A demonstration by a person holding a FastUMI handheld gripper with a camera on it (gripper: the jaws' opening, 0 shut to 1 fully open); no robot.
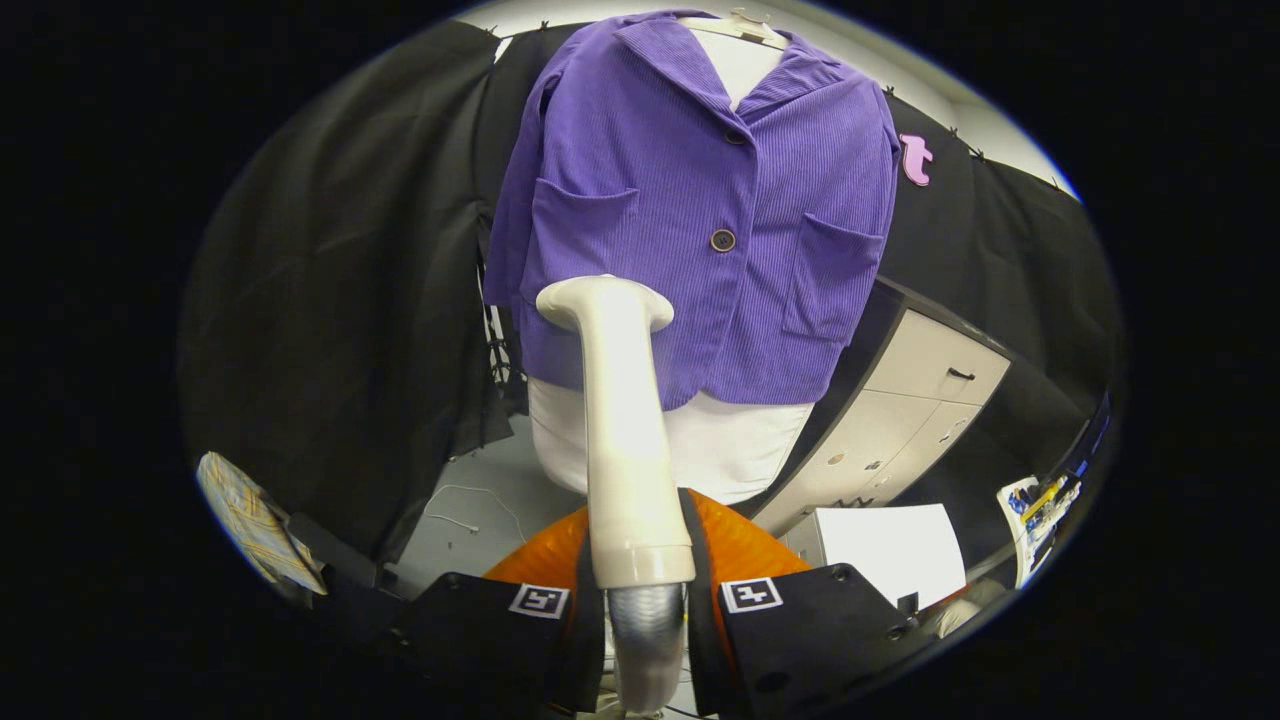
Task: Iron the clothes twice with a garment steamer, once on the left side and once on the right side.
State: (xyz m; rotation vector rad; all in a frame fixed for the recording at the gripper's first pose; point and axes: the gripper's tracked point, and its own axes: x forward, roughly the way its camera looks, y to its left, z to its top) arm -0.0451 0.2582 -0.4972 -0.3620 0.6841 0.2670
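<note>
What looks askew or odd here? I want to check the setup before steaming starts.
Nothing stands out. The purple jacket hangs buttoned on the white mannequin, its hem sloping slightly. The gripper is shut on the steamer handle, head up in front of the jacket's lower part.

Cream steamer wand (625,420) upright before buttoned purple corduroy jacket (700,200)

Black cloth walls (330,300) all around the booth, pale grey floor (470,520) with a thin white cable (470,505) lying on it. Off to one side there's a beige drawer cabinet (920,400) with dark handles, evenly lit.
</note>
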